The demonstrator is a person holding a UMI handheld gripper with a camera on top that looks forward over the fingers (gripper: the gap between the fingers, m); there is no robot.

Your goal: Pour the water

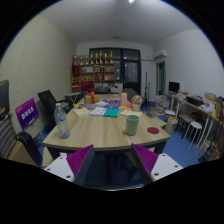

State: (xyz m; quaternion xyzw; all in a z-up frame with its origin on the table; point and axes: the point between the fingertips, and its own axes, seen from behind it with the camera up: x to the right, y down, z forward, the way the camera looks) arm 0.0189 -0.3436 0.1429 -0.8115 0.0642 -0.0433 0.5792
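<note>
Your gripper (112, 160) is held well back from the wooden table (100, 135), its fingers spread wide with nothing between them; the two pink pads (80, 158) face each other across a broad gap.

The things you want are both on that table. The clear plastic water bottle (62, 123) stands upright at about ten o'clock from the fingers, near the table's left edge. The pale green cup (132, 124) stands at about one o'clock, well apart from the bottle, with a small red dish (153, 130) just beyond it to the right. Papers and boxes (105, 103) clutter the far end at twelve o'clock.

Expect the bottle to be light and thin-walled, likely to buckle under a hard squeeze, and smooth enough to slip. How full it is, and whether it is capped, is too small to tell. I'd take it around the middle of the body, fingers level, closing only until it stops yielding. The cup looks rigid and steady enough to leave where it stands.
</note>
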